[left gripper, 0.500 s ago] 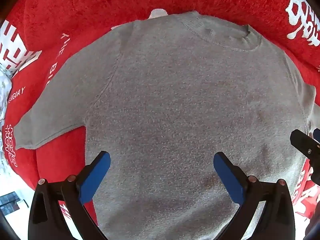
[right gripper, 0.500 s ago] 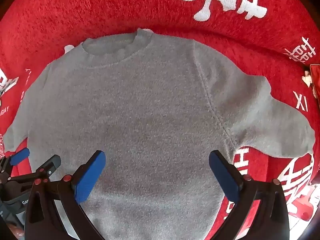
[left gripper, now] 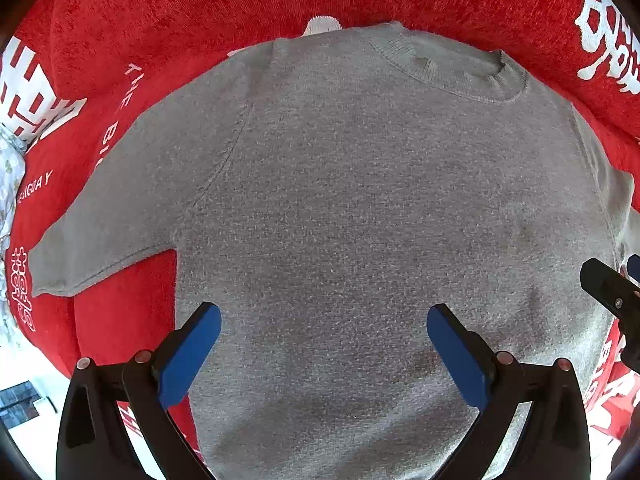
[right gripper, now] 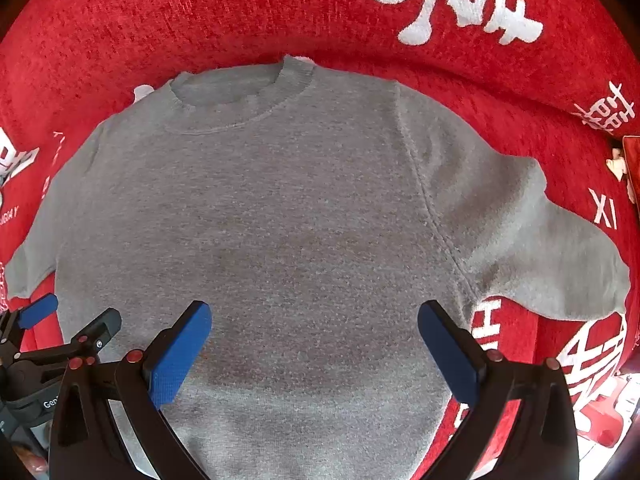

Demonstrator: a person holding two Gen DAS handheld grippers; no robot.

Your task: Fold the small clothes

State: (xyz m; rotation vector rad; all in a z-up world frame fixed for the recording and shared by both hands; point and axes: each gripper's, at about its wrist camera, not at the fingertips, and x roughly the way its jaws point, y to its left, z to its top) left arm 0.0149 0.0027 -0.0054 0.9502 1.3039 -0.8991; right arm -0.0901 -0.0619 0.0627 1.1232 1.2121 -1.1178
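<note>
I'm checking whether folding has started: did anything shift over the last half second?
Nothing visibly changed. The grey sweater lies spread flat on the red blanket, sleeves out, and the left gripper and right gripper hang open above its lower part, holding nothing.

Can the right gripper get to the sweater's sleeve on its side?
Probably yes. The right gripper hangs open over the gray sweater, and that sleeve lies flat on the red blanket off to its right. Nothing sits on or beside it, so the way looks free.
</note>
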